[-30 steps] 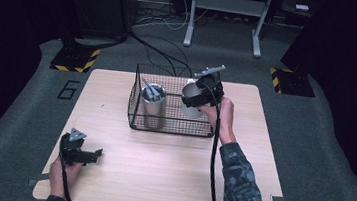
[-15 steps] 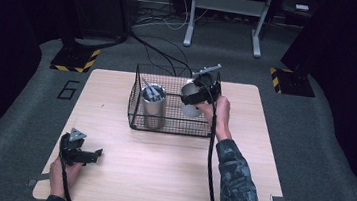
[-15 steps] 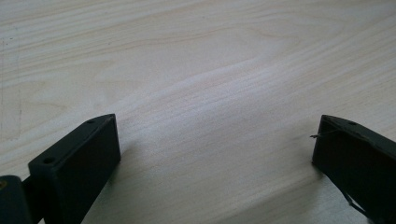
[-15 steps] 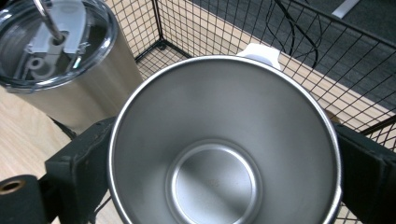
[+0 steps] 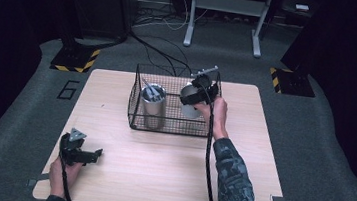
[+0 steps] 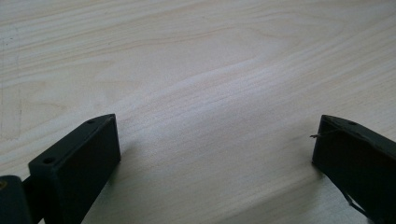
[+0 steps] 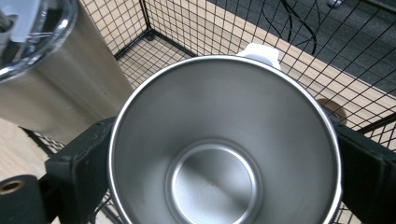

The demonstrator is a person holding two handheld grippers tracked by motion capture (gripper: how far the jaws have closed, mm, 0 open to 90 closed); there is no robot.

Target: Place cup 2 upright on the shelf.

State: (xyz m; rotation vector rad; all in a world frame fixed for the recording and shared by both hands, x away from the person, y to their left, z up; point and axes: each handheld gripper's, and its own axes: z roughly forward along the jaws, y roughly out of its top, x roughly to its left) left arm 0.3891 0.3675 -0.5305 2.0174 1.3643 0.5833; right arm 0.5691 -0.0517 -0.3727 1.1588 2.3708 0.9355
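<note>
A black wire basket (image 5: pixel 139 96) stands on the wooden table (image 5: pixel 158 174). Inside its left half is a tall steel tumbler (image 5: pixel 153 109) with a clear lid, also at the upper left of the right gripper view (image 7: pixel 60 88). My right gripper (image 5: pixel 194 96) is over the basket's right half, shut on a steel cup (image 5: pixel 190 109). The right gripper view looks down into the empty cup (image 7: pixel 215 177), with a black jaw pressed on each side of it and a white handle part (image 7: pixel 261 52) at its far rim. My left gripper (image 5: pixel 95 154) rests open near the table's front left.
The left gripper view has its jaws wide apart over bare wood (image 6: pixel 210 84), with nothing between them. Beyond the table are cables on the grey floor (image 5: pixel 161 53), a metal stand (image 5: pixel 225 15) and yellow-black striped blocks (image 5: pixel 75 59).
My right gripper, with the cup in it, has shifted slightly left and lower over the basket. The left gripper has stayed put.
</note>
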